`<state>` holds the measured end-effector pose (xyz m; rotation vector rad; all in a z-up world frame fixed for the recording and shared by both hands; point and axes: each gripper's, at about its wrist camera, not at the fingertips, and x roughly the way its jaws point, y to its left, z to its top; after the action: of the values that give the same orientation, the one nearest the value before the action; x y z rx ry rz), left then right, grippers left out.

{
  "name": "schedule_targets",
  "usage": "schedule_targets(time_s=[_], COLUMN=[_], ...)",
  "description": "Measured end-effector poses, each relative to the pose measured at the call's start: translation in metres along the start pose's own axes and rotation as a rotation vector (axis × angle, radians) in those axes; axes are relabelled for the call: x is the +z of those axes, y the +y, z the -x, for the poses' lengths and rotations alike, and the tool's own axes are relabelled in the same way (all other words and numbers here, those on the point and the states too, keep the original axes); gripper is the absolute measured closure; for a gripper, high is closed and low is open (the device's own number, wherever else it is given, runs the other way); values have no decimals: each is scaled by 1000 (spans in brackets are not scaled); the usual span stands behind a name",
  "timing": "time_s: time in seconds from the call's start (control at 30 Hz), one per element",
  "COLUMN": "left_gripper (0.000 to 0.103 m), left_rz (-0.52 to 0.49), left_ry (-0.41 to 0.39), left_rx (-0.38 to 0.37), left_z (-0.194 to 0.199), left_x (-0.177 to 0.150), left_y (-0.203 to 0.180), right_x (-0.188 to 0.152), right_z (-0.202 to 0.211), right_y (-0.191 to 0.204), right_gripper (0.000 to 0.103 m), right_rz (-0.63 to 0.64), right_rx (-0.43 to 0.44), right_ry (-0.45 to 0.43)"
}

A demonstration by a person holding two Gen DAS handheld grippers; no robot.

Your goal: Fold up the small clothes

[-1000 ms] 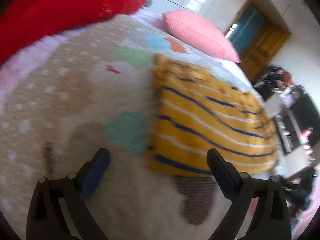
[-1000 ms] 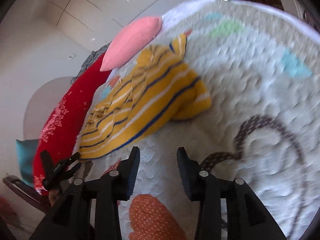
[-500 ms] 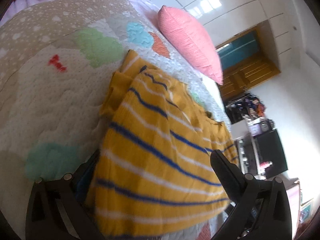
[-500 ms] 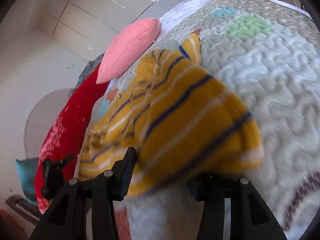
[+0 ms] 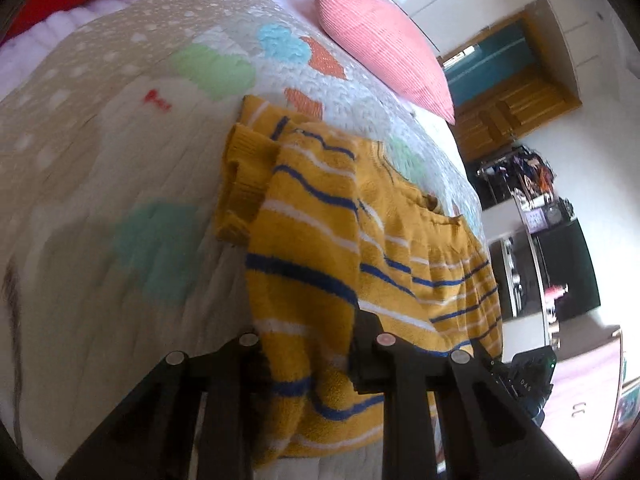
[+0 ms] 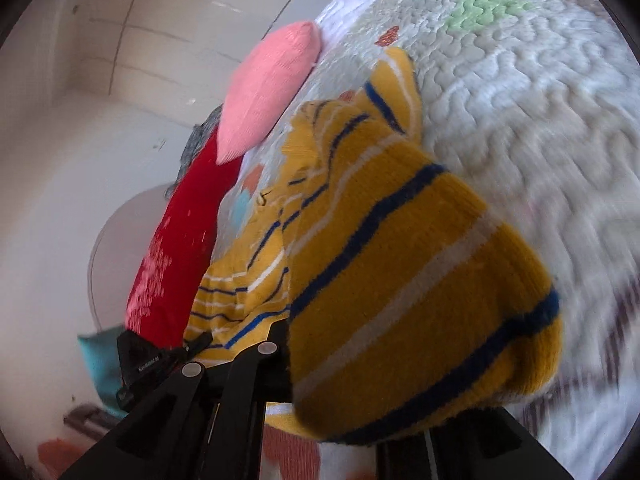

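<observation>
Left wrist view shows the left gripper and right gripper, jaws just closed, clamped on the yellow striped sweater's near hem: lift both evenly and carry it toward the far collar.

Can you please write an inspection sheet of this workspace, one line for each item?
Surface: quilted bedspread with coloured patches, covering a bed.
Job's things: one yellow striped sweater, partly folded, lower edge lifted off the quilt.
Clutter: pink pillow beyond the sweater; red blanket along the far edge.
Grippers: left gripper has just been closing and is shut on the sweater's edge; right gripper has just been closing and is shut on the sweater, with cloth draped over its fingers.
Cables: nothing seen.
Surroundings: tiled floor, wooden door, dark shelves with small items.
</observation>
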<state>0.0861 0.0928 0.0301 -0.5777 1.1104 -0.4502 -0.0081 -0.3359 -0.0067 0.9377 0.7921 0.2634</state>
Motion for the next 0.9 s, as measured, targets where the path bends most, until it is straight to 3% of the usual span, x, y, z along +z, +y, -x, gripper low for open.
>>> schedule_targets(time_s=[0.1,0.17,0.23,0.4,0.47,0.53,0.67,0.9], left_gripper=[73,53,42,41,35,30,23,23], left_rz=[-9,-37,-41,-95,-134,-188,-321,-252], left_ry=[-14,-64,-112,-165,-189,-223,-267,-299], left_rx=[31,61,78,82,104,128,241,294], left_z=[13,20,26,23,18,16,8,31], left_x=[-25,-33,-39,-47,-53,-60,-79,-97], left_y=[10,14,25,31,27,21,5,0], right_x=[-28,-41,-51,-63,-69,-76,-83,-92], right_z=[12,20,34,60,65,68,68,66], right_y=[2,-3,-11,-11,-12,-20,-22,-17], right_gripper=[86,84,79,68,58,57,56,52], right_rz=[72,79,56,70,84,76,78,81], right_rx=[-45,-66,-51,-94,-111,-111,-116,-128], right_ry=[23,19,-4,-53,-46,-38,-68,-152])
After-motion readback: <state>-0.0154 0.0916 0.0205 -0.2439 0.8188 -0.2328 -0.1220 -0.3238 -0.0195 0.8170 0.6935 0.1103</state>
